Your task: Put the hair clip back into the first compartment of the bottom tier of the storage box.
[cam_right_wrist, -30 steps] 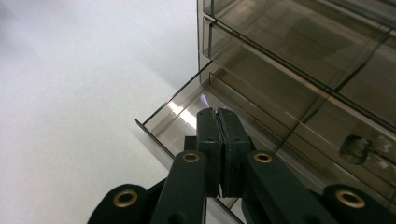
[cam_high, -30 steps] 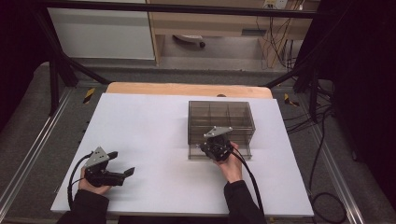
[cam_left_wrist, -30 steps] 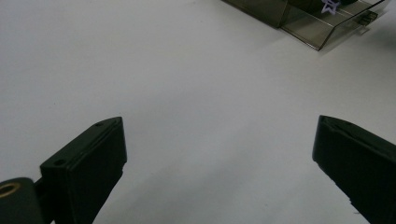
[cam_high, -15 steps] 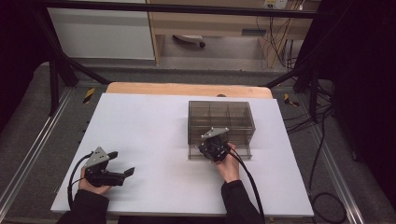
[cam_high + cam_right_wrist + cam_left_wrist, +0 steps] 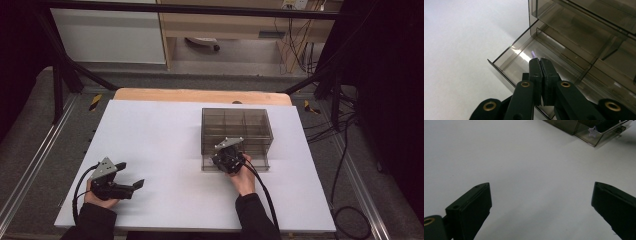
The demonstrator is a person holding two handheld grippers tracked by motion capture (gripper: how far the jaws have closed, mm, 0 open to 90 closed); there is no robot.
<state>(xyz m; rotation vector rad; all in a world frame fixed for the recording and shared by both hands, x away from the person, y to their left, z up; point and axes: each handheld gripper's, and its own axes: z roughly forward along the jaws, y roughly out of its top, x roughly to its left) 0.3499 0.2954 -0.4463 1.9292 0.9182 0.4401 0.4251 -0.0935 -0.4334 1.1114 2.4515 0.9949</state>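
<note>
While the right gripper (image 5: 539, 60) hangs over the open drawer (image 5: 524, 62) of the smoky organiser (image 5: 237, 131), jaws pinch a small purple item (image 5: 533, 53) | left gripper (image 5: 541, 202) gapes wide, empty; rests on white table (image 5: 160, 140)

Place: it looked like a lab recording bay.
Evidence: a white table (image 5: 150, 150) stood inside a black frame (image 5: 60, 75); loose cables (image 5: 350, 165) lay on grey carpet (image 5: 30, 130).

My left gripper (image 5: 131, 186) resting low, jaws gaping wide. My right gripper (image 5: 540, 61) reaching forward, jaws pinching tight together.
</note>
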